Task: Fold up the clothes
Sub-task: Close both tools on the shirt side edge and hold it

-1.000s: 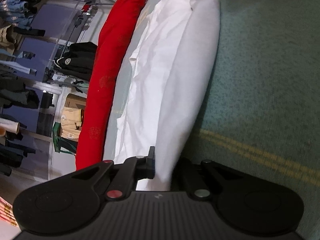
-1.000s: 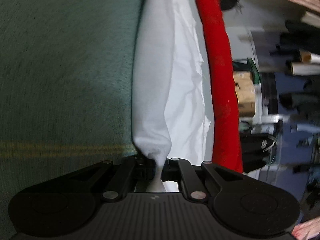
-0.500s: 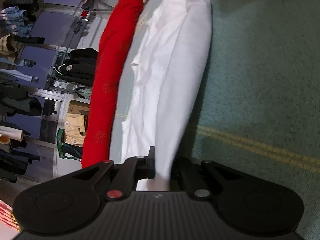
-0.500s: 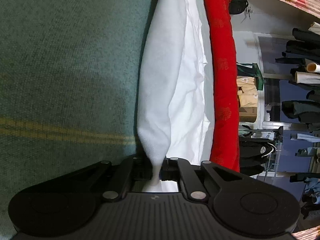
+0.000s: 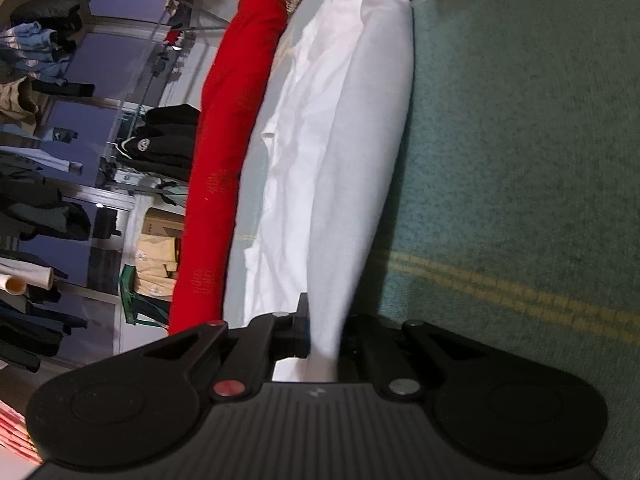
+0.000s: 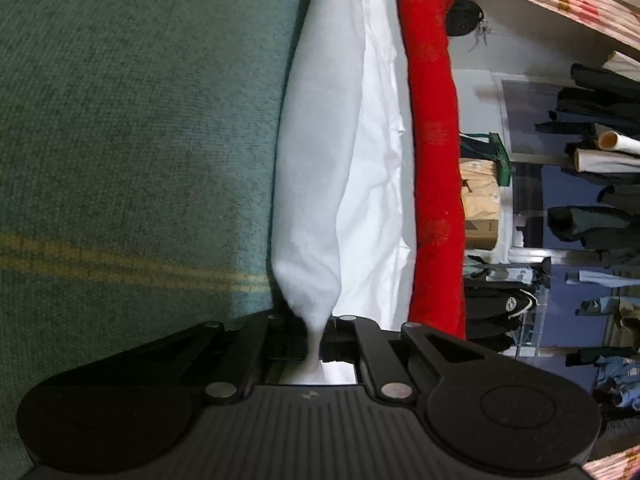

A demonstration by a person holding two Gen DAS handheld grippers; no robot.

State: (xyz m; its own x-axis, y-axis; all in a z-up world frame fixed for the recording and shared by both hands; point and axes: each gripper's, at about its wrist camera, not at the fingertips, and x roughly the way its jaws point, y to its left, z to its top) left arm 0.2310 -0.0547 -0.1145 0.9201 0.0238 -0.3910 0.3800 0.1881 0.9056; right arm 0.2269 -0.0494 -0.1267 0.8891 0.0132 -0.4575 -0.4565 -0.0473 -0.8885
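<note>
Mid-fold, by the look of it: white garment [image 5: 360, 152] stretched taut between left gripper [image 5: 324, 344] and right gripper [image 6: 318, 344], each clamped on an end, lifted edge raised over the green cloth [image 5: 520, 140]. Beside the garment, a red roll [image 5: 228, 152]. Next called for: level, matched carrying-over. No containers seen holding clothes.

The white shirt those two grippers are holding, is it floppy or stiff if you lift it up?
Probably floppy: the white shirt hangs as a soft band between the left gripper and right gripper, bulging mid-span. It narrows to a thin bunch at each pinch, so it likely crumples easily. It seems light, since small pinches hold it.
</note>
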